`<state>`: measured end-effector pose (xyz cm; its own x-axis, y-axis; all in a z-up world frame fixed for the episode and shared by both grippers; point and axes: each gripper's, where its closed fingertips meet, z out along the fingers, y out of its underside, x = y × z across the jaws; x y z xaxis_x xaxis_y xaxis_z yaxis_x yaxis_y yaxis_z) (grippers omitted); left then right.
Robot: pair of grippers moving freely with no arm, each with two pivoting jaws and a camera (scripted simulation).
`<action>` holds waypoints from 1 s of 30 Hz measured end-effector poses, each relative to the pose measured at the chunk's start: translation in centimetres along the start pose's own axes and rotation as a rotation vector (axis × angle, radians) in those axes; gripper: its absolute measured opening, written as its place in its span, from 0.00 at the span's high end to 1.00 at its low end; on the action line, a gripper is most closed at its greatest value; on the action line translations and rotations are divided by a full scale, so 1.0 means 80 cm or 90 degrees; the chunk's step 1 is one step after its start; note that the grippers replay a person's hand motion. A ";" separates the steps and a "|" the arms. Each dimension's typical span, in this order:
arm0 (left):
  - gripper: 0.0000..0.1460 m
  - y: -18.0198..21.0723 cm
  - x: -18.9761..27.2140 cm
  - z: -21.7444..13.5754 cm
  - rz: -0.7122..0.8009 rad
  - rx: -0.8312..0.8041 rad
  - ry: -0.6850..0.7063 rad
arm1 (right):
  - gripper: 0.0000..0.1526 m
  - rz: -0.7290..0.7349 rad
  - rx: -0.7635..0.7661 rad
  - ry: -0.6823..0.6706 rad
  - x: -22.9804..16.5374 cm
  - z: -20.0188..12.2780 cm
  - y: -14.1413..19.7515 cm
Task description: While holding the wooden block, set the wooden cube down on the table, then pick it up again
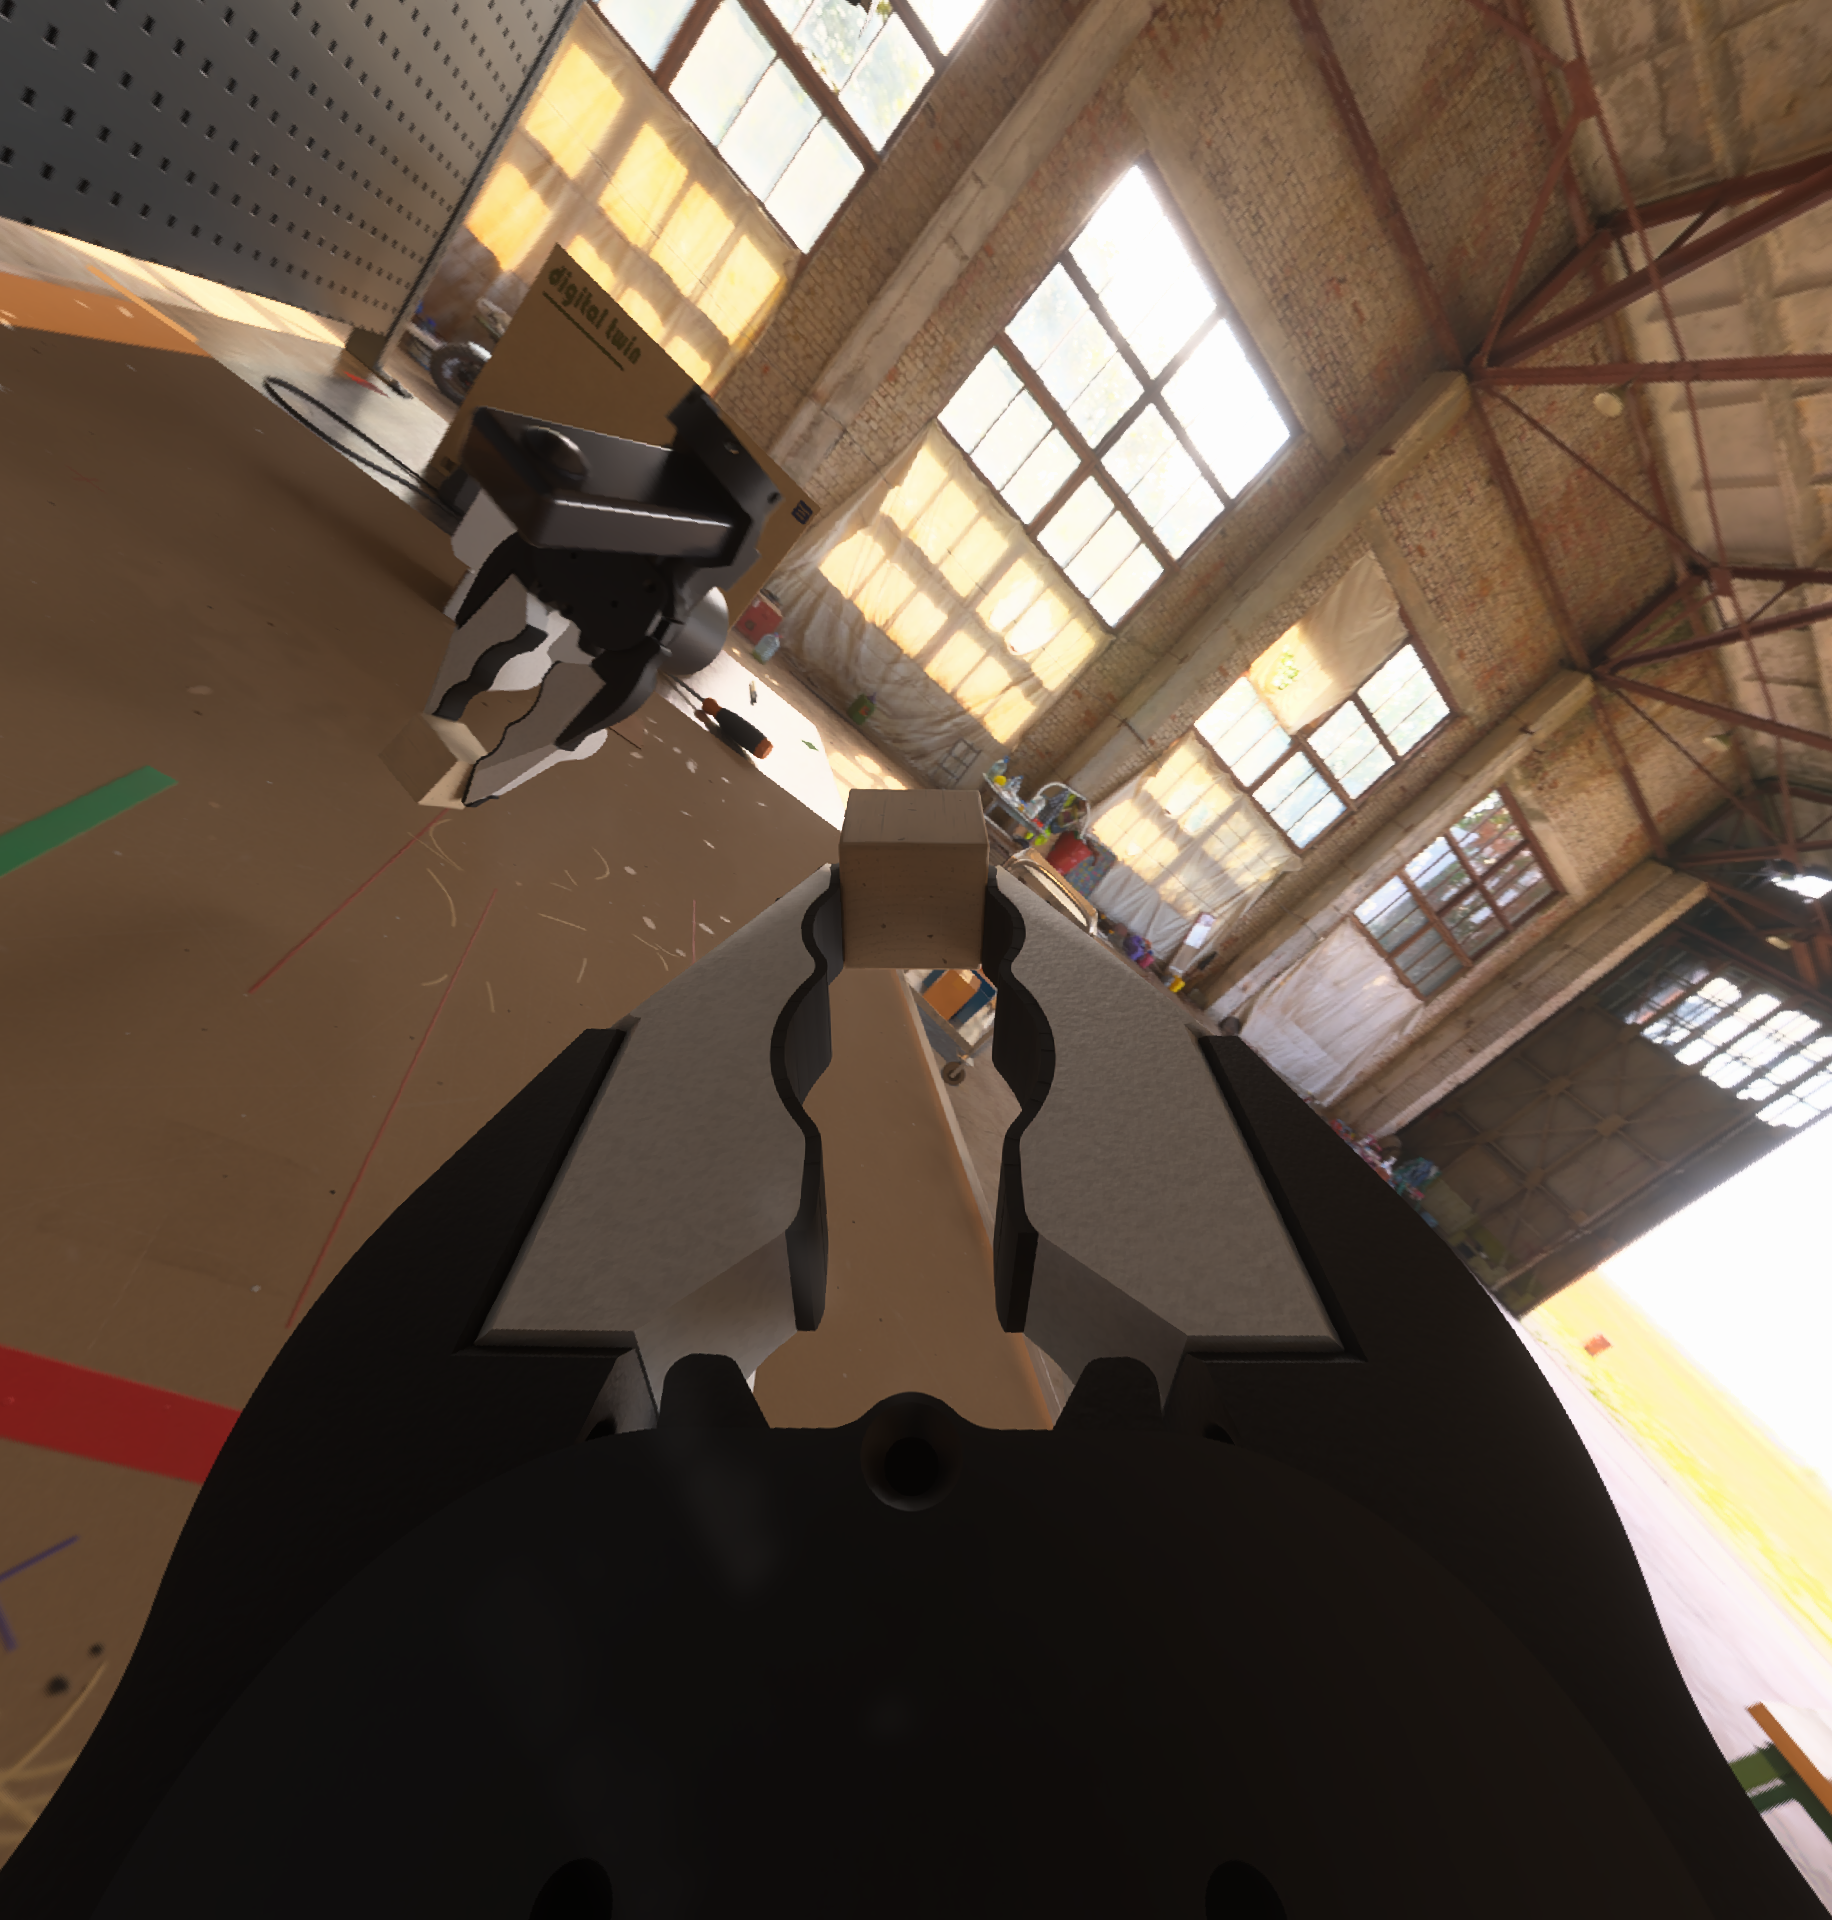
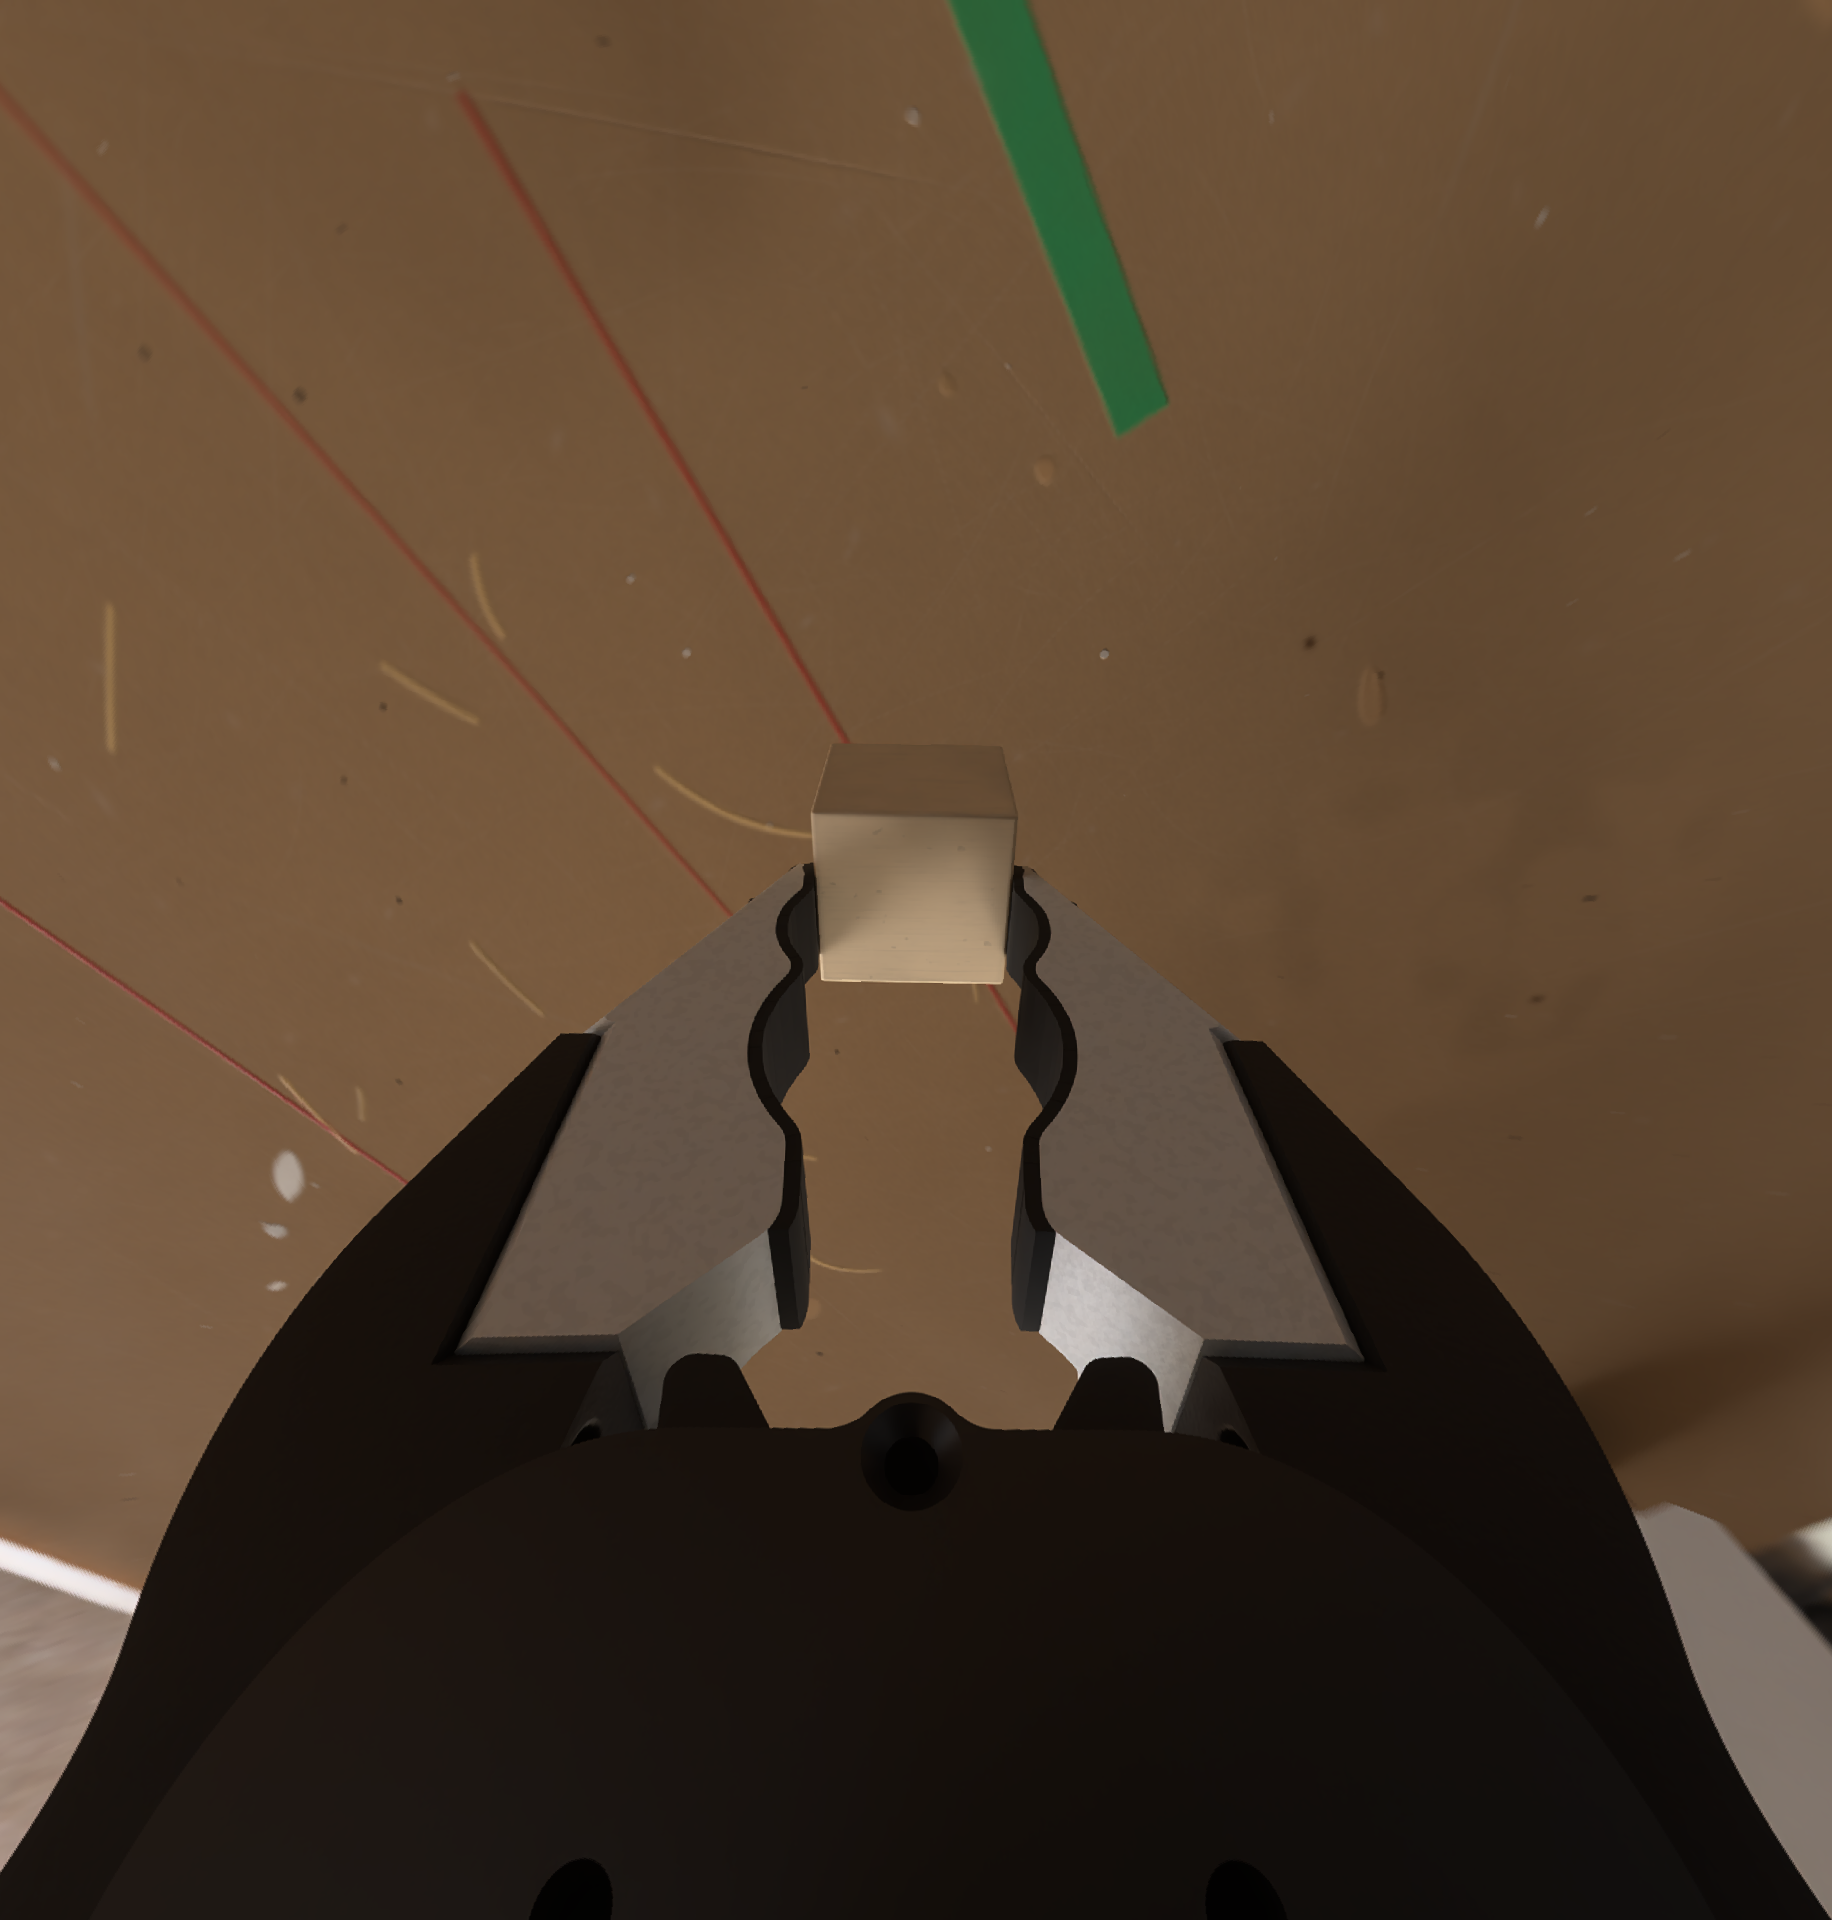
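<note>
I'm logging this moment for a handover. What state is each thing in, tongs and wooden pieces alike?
left tongs: shut on the wooden block.
wooden block: gripped at the fingertips, held in the air.
right tongs: shut on the wooden cube.
wooden cube: clamped at the fingertips, low at the table; contact cannot be told.

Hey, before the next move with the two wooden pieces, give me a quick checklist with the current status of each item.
1. Left tongs clamped on the wooden block: ok.
2. Right tongs touching both sides of the wooden cube: ok.
3. Cube fully resting on the table: cannot tell.
4. Table around the cube free of obstacles, green tape well away: ok.
5. The two tongs well apart: ok.
</note>
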<state>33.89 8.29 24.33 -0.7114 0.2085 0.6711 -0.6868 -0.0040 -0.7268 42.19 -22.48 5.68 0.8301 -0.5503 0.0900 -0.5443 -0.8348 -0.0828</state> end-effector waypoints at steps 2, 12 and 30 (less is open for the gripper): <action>0.83 0.001 0.002 -0.001 0.009 -0.002 -0.009 | 0.77 0.046 -0.011 -0.035 0.007 0.014 -0.002; 0.83 -0.005 0.011 -0.011 0.024 0.005 -0.007 | 0.77 0.157 -0.025 -0.103 0.032 0.035 -0.008; 0.83 -0.006 0.020 -0.011 0.043 0.002 -0.005 | 0.69 0.173 -0.045 -0.075 0.036 0.047 -0.007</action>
<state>33.24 9.52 25.65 -0.7570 0.2003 0.6220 -0.6381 -0.0215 -0.7697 45.32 -23.52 2.24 0.6590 -0.7510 -0.0421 -0.7520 -0.6589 -0.0182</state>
